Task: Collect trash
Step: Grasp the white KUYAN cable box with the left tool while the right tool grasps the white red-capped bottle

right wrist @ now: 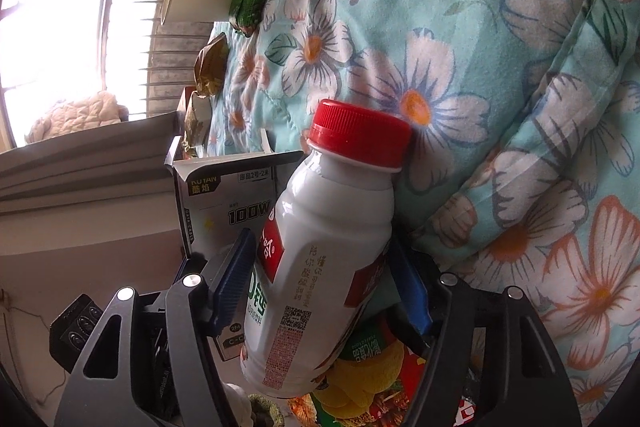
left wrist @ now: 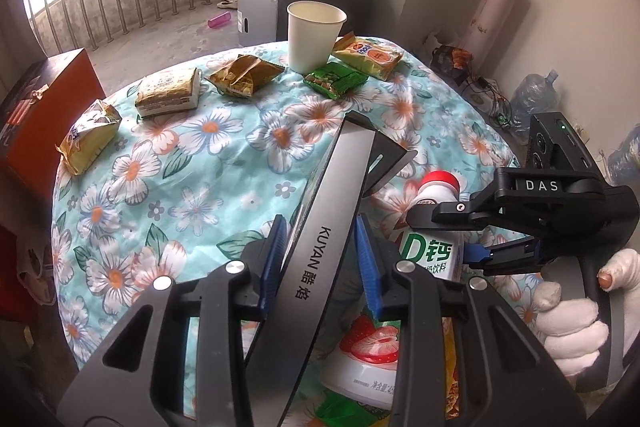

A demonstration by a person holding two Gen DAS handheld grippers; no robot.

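Observation:
My left gripper (left wrist: 320, 259) is shut on a flat grey KUYAN box (left wrist: 320, 227), held tilted above the floral tablecloth (left wrist: 180, 167). My right gripper (right wrist: 320, 287) is shut on a white milk bottle with a red cap (right wrist: 320, 247); it shows in the left wrist view (left wrist: 472, 251) at the right, with the bottle (left wrist: 434, 223) beside the box. The KUYAN box (right wrist: 228, 203) shows left of the bottle in the right wrist view. Below both grippers lie a strawberry container (left wrist: 368, 359) and colourful snack wrappers (right wrist: 372, 379).
Several snack packets lie across the far side of the table: yellow (left wrist: 90, 135), tan (left wrist: 168, 93), gold (left wrist: 244, 73), green (left wrist: 334, 79) and orange (left wrist: 366, 57). A white paper cup (left wrist: 314, 35) stands among them. An orange box (left wrist: 44, 107) sits left; a grey cabinet (left wrist: 260, 11) behind.

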